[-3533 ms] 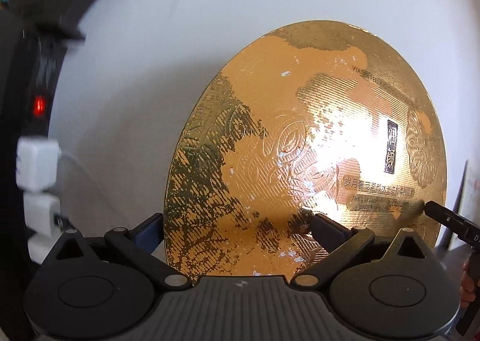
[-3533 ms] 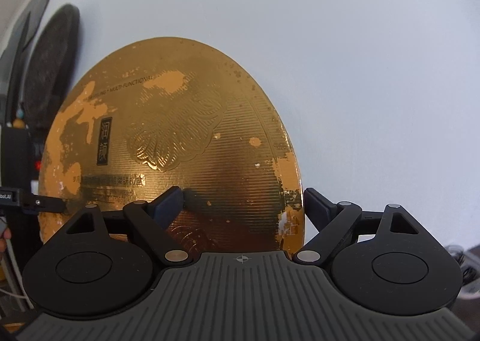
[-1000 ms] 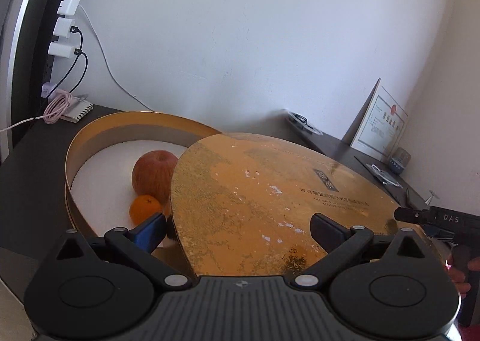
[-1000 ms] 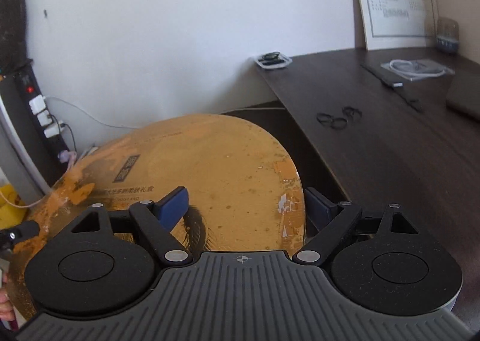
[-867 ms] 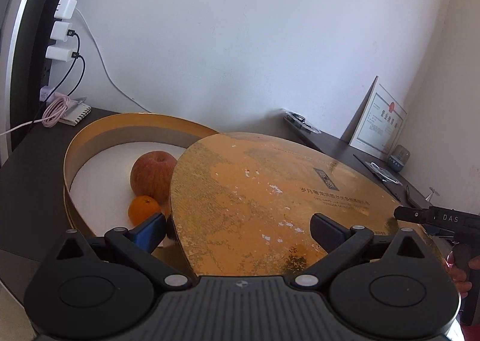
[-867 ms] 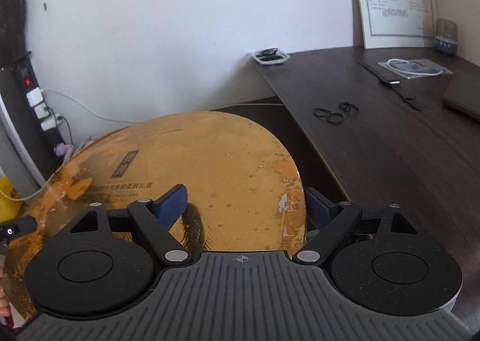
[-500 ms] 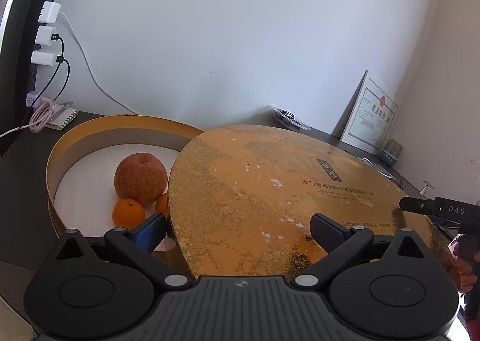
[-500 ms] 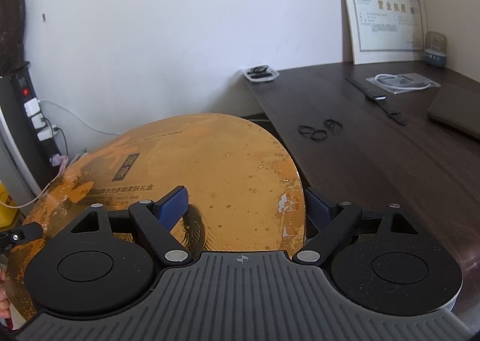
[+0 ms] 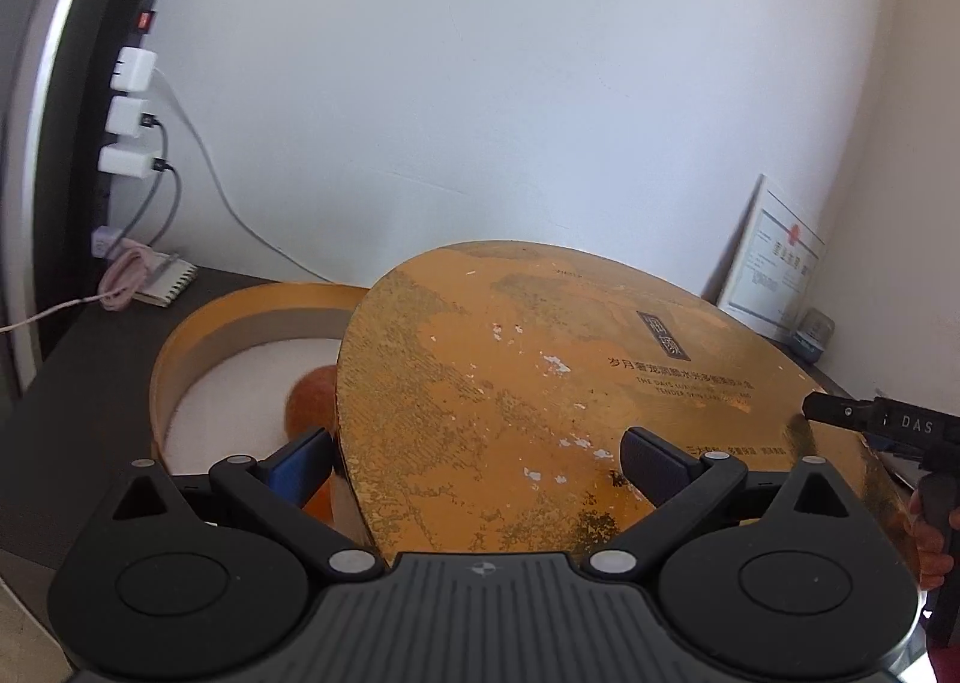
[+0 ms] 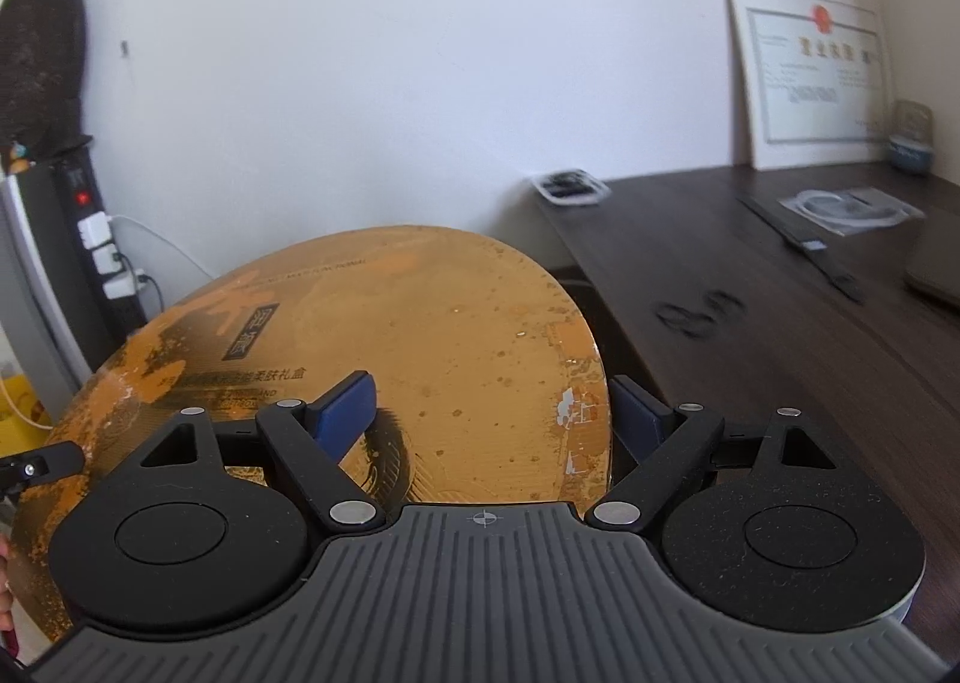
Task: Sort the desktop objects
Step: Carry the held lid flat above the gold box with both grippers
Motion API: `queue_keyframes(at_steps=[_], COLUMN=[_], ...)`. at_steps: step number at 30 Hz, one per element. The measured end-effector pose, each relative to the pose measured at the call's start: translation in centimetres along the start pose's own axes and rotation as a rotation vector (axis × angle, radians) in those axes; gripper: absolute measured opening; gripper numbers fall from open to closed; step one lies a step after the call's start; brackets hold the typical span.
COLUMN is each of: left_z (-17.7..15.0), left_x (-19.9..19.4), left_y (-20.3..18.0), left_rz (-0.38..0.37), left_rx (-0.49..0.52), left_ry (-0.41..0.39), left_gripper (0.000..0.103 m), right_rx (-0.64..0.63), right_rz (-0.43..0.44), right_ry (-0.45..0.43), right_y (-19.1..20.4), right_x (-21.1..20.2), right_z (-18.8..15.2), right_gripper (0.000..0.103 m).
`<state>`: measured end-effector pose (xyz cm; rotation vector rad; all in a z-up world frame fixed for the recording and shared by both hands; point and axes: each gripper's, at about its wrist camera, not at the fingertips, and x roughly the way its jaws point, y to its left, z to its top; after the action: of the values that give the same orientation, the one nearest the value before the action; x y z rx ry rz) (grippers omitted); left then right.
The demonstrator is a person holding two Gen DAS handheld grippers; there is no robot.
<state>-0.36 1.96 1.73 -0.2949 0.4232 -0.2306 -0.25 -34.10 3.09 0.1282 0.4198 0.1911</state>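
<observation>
A round gold lid [image 9: 540,395] with dark printed text is held nearly flat between both grippers. My left gripper [image 9: 477,461] is shut on its left rim, one finger outside the edge and one on top. My right gripper [image 10: 489,413] is shut on the opposite rim of the lid [image 10: 420,323]. Below and to the left stands the open round gold box [image 9: 198,335] with a white lining. The lid overlaps its right part. A red apple [image 9: 309,398] shows only partly past the lid's edge; other fruit is mostly hidden.
A power strip with white chargers [image 9: 129,119] and a pink cable on a notepad [image 9: 150,275] are at the left. On the dark desk [image 10: 750,323] to the right lie hair ties [image 10: 699,311], a small tray [image 10: 570,185], a strap [image 10: 804,251] and a framed certificate [image 10: 810,77].
The lid went from upright against the wall to nearly flat. In the last half second it slid further over the box, hiding the orange and most of the apple.
</observation>
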Motion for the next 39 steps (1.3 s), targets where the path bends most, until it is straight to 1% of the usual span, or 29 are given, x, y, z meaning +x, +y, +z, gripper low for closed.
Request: queue_keyframes(at_steps=[8,12,16,20,25,29,35,39], left_z=[2.4,3.2,3.7,4.5,4.8,4.7,4.9,4.6], left_x=[-1.3,-1.1,-0.4,0.7,1.9,2.5,3.7,4.2], left_y=[3.2,4.6,5.7,6.7,7.6,7.8,7.5,7.8], left_rz=[0.128,0.194,0.235,0.251,0.266,0.260,0.243,0.243], left_rx=[0.012,0.017,0.023,0.018,-0.005,-0.023,-0.016,-0.023], left_ry=[-0.068,-0.095,-0.106,-0.099,-0.074,-0.058,-0.047,-0.033], left_gripper=[0.100,0.100,0.100,0.100,0.100,0.100,0.100,0.100], right_rx=[0.007,0.006,0.005,0.012,0.009,-0.005,-0.007,-0.004], right_rz=[0.131,0.186,0.240,0.261,0.265,0.261,0.246,0.239], right_ry=[-0.015,-0.026,-0.036,-0.021,0.014,0.033,0.043,0.053], right_y=[3.5,5.2,7.0,7.8,8.2,8.1,7.2,6.8], right_x=[5.8,8.7,11.6,13.9,16.0,16.7,17.3,17.7], right_z=[0.6,0.8,0.9,1.2,1.4,1.4,1.9,1.7], right_gripper=[0.088,0.088,0.088,0.088,0.088,0.088,0.088,0.088])
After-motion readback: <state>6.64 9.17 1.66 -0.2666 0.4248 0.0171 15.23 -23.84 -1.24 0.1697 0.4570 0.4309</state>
